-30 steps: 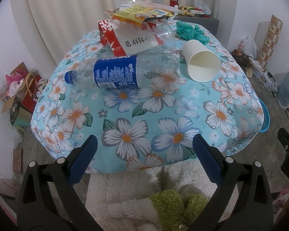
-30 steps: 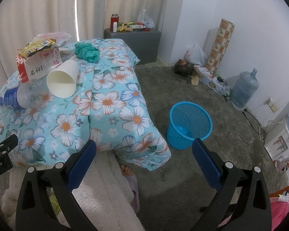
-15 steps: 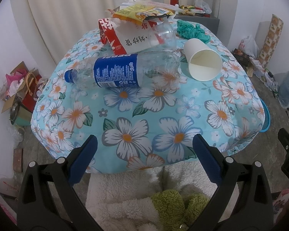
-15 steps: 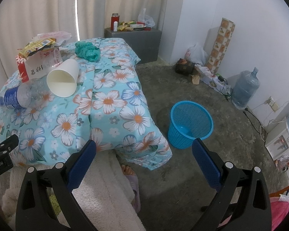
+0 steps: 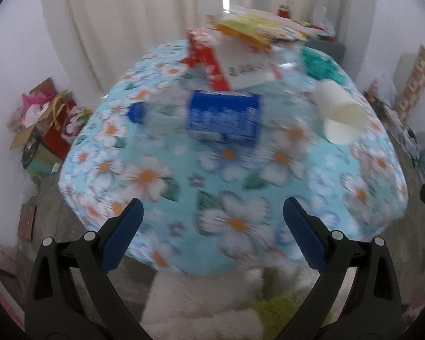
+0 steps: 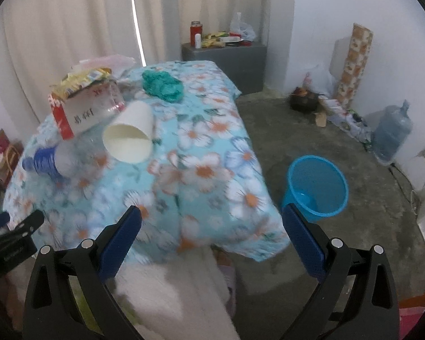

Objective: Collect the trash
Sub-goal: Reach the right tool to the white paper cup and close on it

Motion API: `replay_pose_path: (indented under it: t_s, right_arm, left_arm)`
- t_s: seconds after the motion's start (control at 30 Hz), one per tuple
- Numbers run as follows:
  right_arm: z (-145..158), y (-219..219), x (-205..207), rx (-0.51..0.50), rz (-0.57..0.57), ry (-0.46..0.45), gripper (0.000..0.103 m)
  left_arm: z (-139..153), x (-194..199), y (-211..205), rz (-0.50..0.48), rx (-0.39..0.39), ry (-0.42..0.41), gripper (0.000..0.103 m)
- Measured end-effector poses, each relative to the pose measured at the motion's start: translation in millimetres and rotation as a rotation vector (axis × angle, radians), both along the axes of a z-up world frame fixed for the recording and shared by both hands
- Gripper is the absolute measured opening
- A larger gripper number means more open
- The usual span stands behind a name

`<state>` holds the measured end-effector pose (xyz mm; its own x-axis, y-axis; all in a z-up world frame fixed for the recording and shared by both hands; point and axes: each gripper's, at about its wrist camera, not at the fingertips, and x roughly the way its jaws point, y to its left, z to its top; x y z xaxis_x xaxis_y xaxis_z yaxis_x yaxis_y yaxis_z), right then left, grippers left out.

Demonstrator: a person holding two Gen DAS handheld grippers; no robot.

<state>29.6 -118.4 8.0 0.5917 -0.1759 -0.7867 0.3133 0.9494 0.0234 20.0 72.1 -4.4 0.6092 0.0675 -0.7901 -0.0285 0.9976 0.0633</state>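
Observation:
A clear plastic bottle with a blue label (image 5: 222, 119) (image 6: 46, 163) lies on its side on the floral tablecloth (image 5: 235, 187) (image 6: 201, 170). Right of it a white paper cup (image 5: 341, 116) (image 6: 130, 138) lies tipped, mouth toward me. Behind them a red and white carton (image 5: 226, 65) (image 6: 79, 113) carries yellow wrappers (image 5: 257, 29) (image 6: 82, 80), with a crumpled green bag (image 5: 321, 65) (image 6: 161, 85) to the right. A blue mesh bin (image 6: 317, 188) stands on the floor right of the table. My left gripper (image 5: 211, 228) and right gripper (image 6: 211, 226) both hang open and empty short of the table's near edge.
A white fleece-covered lap with something green (image 5: 280, 308) lies below the grippers. Gift bags and boxes (image 5: 45, 124) crowd the floor at left. A grey cabinet (image 6: 223, 65) with a red jar stands behind the table. A water jug (image 6: 391, 133) stands by the right wall.
Both grippers have swung toward the table and to the left, so the view is blurred and the trash sits more central. Jaws stay open; nothing on the table has moved.

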Motion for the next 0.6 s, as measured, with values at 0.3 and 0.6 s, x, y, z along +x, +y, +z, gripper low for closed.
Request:
replay_pose_path:
  t_s: [0.3, 0.6]
  right_arm:
    - [-3, 5, 56, -0.064, 0.079, 0.052, 0.097]
    - [1, -17, 94, 0.071, 0.112, -0.058, 0.097]
  left_arm:
    - [10, 45, 62, 0.072, -0.019, -0.037, 0.095]
    - [48, 93, 77, -0.155, -0.286, -0.165, 0.095]
